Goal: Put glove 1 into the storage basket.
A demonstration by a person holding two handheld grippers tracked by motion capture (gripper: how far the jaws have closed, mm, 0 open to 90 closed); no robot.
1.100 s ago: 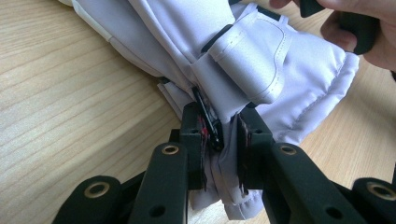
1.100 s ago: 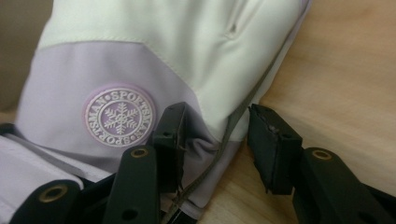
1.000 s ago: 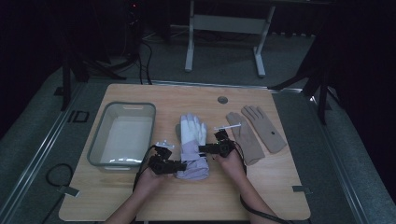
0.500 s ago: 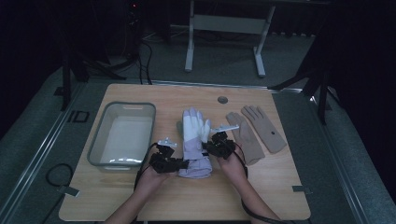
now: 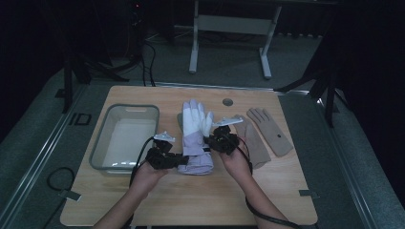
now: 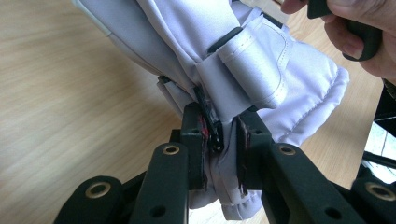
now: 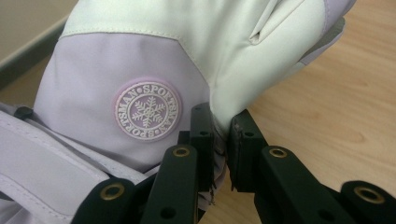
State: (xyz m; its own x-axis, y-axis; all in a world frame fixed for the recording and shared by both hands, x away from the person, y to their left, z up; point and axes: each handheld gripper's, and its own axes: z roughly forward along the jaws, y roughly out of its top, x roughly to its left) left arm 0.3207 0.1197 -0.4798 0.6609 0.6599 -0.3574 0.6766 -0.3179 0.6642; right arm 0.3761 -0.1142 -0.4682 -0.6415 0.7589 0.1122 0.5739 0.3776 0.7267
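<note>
Ski glove [image 5: 195, 138], lavender with white fingers, lies flat near the middle of the wooden table [image 5: 191, 205], its fingers pointing toward the far edge and its padded cuff toward the near edge. At the cuff's left side the left gripper [image 5: 177, 160] is clamped on the fabric; in the left gripper view its jaws [image 6: 219, 144] pinch a fold of cuff material beside the black-edged wrist strap [image 6: 252, 70]. The right gripper [image 5: 212, 139] grips the glove's right edge near the thumb; in the right gripper view its jaws [image 7: 219, 140] are closed on the white material just beside a round snowflake badge [image 7: 148, 115]. A clear plastic bin [image 5: 125, 138] stands toward the left edge of the table, near the glove. Two tan knit gloves [image 5: 269, 131] lie side by side toward the right edge, the nearer one just beside the right hand [image 5: 235, 164].
</note>
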